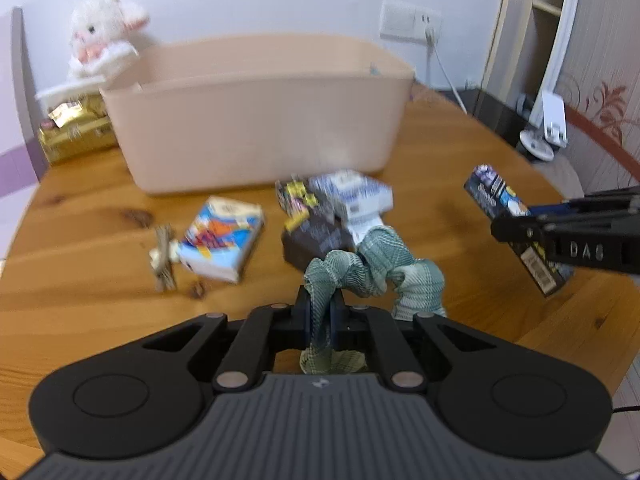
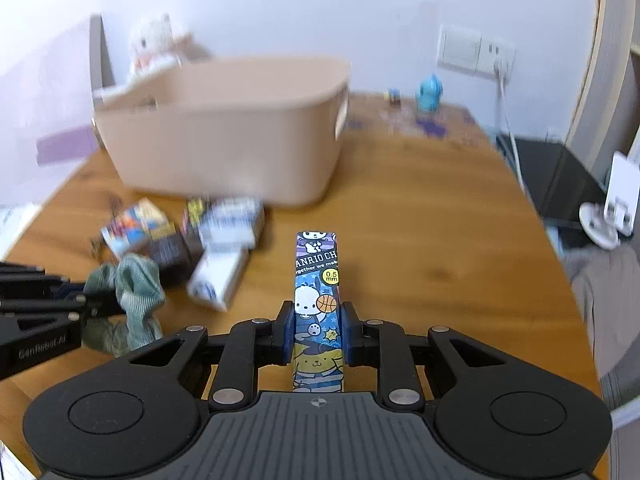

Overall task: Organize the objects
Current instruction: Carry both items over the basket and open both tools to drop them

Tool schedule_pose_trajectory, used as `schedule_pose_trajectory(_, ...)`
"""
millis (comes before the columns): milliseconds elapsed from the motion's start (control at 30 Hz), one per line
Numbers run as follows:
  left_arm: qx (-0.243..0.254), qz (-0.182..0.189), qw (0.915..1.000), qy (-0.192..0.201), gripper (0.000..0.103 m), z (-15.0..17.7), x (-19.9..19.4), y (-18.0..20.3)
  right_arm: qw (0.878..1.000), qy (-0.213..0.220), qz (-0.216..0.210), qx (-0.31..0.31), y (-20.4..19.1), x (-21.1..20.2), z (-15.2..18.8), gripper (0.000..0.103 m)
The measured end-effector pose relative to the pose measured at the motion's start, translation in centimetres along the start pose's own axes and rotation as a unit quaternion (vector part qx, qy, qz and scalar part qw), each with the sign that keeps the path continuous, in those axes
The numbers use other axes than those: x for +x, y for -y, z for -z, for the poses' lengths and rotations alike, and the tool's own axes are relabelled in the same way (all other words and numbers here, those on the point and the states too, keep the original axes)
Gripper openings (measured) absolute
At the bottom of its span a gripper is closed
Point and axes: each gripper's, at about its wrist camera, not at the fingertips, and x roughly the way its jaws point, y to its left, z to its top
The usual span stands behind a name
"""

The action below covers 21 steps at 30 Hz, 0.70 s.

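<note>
Left wrist view: left gripper clamps a crumpled green checked cloth; right gripper grips a long blue cartoon-printed pen box, long axis pointing toward the beige plastic bin ahead-left, nearer the left gripper

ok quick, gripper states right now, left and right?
Left gripper: shut on the green cloth.
Right gripper: shut on the cartoon pen box.

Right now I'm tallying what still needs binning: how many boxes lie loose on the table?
4 visible: orange-blue box at left, white-blue box near the bin, dark box and white box nearer the cloth. Others may be hidden.
</note>
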Motion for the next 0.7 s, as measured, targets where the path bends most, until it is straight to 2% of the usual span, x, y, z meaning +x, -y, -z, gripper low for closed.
schedule_pose_trajectory(200, -0.018, -0.032, 0.9973, 0.064, 0.01, -3.9, -2.7, -1.7, 0.998, 0.054, -0.021, 0.011, 0.9, -2.1, -4.0, 0.021)
schedule_pose_trajectory(433, -0.026, -0.079, 0.9905, 0.109, 0.01, -9.4, -2.6, -3.7, 0.992, 0.114, -0.049, 0.012, 1.0, -2.7, -9.5, 0.021)
schedule_pose_trajectory(567, -0.025, -0.104, 0.9868, 0.122, 0.01, -12.0, -0.8, -4.3, 0.99, 0.117, -0.075, 0.032, 1.1, -1.4, -12.6, 0.021)
schedule_pose_trajectory(700, -0.041, -0.116, 0.9848, 0.123, 0.01, -14.5, 1.2, -5.2, 0.99, 0.118, -0.075, 0.032, 0.4, 0.6, -14.7, 0.021)
